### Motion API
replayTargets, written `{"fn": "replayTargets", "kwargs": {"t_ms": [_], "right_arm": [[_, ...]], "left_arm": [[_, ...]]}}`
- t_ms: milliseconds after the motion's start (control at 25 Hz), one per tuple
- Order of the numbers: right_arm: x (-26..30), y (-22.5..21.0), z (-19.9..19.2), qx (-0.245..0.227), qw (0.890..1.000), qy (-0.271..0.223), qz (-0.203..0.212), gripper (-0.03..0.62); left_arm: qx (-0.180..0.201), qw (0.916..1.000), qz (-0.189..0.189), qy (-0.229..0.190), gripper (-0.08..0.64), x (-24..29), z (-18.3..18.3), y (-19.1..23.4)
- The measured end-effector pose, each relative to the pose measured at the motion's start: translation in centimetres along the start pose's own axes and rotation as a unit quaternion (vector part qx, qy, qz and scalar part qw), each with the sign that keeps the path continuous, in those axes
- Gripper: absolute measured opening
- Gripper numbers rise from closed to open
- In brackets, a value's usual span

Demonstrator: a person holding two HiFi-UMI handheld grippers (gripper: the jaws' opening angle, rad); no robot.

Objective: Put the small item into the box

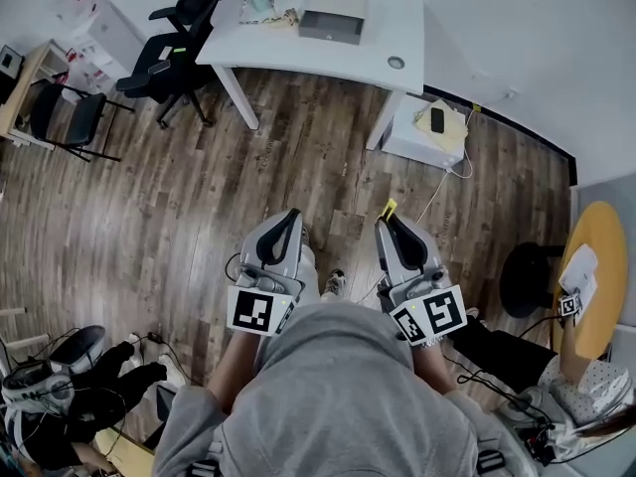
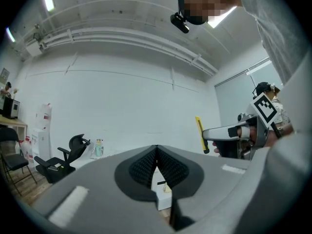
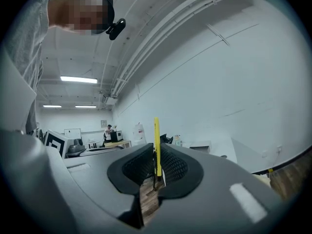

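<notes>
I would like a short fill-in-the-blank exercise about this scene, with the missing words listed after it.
1. The right tool is shut on a thin ____ item.
2. The left tool is shut and holds ____.
3. The box on the white table is ____ in colour.

Missing words: yellow; nothing; grey.

The left gripper (image 2: 156, 148) has its jaws pressed together, nothing between them. At three o'clock the right gripper (image 2: 206, 134) grips a thin yellow strip (image 2: 198, 126), upright. A black office chair (image 2: 68, 156) stands at eight o'clock.
</notes>
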State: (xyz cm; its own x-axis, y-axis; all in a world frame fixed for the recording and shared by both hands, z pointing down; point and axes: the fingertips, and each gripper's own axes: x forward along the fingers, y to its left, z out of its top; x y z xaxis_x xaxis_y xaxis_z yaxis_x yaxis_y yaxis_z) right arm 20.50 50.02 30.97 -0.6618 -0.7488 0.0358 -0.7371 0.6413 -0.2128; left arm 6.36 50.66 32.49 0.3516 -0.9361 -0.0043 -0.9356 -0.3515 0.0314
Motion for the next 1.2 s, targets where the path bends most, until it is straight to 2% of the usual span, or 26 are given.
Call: {"fn": "replayTargets", "kwargs": {"t_ms": [200, 360, 520, 640, 1200], "right_arm": [[2.8, -0.7, 0.1, 0.003, 1.000, 0.005, -0.009, 0.061], [5.2, -1.4, 0.4, -0.001, 1.000, 0.009, -0.011, 0.061], [7.8, -2.4, 1.0, -0.001, 1.000, 0.011, -0.015, 0.061], [9.8, -2.5, 1.5, -0.005, 1.000, 0.012, -0.018, 0.061], [17.6, -3.3, 1.9, -0.009, 0.998, 0.012, -0.057, 0.061]], "left_arm": [[-0.008, 0.9999, 0.002, -0.011, 0.003, 1.9, 0.3, 2.3], [-0.008, 1.0000, -0.003, 0.000, 0.003, 4.1, 0.2, 4.0], [-0.010, 0.9998, -0.005, -0.017, 0.003, 6.5, 0.9, 5.6], [-0.012, 0.9998, -0.015, -0.007, 0.003, 7.9, 1.1, 6.9], [-0.011, 0.9985, -0.050, -0.018, 0.003, 13.3, 1.7, 14.0]]}}
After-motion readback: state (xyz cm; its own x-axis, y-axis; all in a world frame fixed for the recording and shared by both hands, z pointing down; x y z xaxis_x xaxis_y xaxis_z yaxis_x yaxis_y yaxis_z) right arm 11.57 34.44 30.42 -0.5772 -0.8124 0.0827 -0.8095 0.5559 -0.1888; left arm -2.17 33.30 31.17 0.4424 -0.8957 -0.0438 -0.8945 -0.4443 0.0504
